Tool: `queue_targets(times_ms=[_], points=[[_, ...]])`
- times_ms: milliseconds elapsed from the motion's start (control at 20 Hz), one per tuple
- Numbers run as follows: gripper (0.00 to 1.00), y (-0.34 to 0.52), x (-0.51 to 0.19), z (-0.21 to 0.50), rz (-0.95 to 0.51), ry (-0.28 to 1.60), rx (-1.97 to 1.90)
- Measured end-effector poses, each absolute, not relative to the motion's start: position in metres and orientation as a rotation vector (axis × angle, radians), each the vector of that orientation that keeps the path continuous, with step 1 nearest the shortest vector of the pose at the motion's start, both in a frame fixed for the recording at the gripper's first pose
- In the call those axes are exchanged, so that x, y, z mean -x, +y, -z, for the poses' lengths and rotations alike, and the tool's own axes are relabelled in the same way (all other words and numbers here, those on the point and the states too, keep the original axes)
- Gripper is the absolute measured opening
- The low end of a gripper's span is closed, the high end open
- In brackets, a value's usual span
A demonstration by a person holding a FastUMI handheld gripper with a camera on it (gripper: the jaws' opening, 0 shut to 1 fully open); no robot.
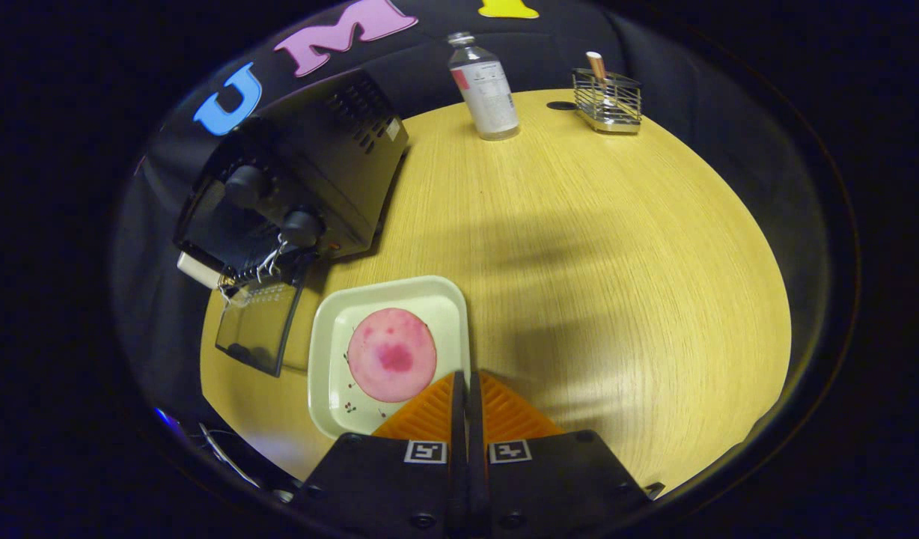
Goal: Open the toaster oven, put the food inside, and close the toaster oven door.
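Note:
A black toaster oven (310, 172) with two knobs stands on the left of the yellow wooden table. Its glass door (256, 329) hangs open and down toward me, and a wire rack (269, 262) shows in the opening. Just right of the door sits a pale square tray (332, 352) carrying a round pink piece of food (391, 364). My gripper (467, 378) is at the tray's right rim. Its orange fingers (429, 412) are pressed together, and the rim runs straight into the seam between them. The tray's near right corner is hidden under the left finger.
At the table's far side stand a clear bottle (486, 90) and a wire holder (608, 101) with a stick in it. Bare tabletop (617, 262) stretches to the right of the tray. The table's edge curves close behind the oven.

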State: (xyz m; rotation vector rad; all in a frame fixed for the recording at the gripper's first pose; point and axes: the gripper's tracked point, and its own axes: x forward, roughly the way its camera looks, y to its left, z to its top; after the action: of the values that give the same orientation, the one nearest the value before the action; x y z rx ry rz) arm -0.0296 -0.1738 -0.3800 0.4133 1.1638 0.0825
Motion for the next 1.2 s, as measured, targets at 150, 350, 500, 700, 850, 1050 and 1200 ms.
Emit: queue_targets(times_ms=[150,350,500,700,850,1050,1200], points=[[0.06,-0.173,0.03,0.378,-0.068,1.154,-0.515],[0.06,-0.181,0.025,0.362,-0.033,1.11,-0.619],[0.06,-0.191,0.025,0.347,-0.014,1.074,-0.662],[0.06,-0.201,0.022,0.325,0.027,1.029,-0.735],[0.06,-0.205,0.022,0.309,0.049,1.013,-0.768],[0.06,-0.198,0.028,0.287,0.065,0.996,-0.789],[0.06,-0.185,0.034,0.27,0.091,0.977,-0.792]])
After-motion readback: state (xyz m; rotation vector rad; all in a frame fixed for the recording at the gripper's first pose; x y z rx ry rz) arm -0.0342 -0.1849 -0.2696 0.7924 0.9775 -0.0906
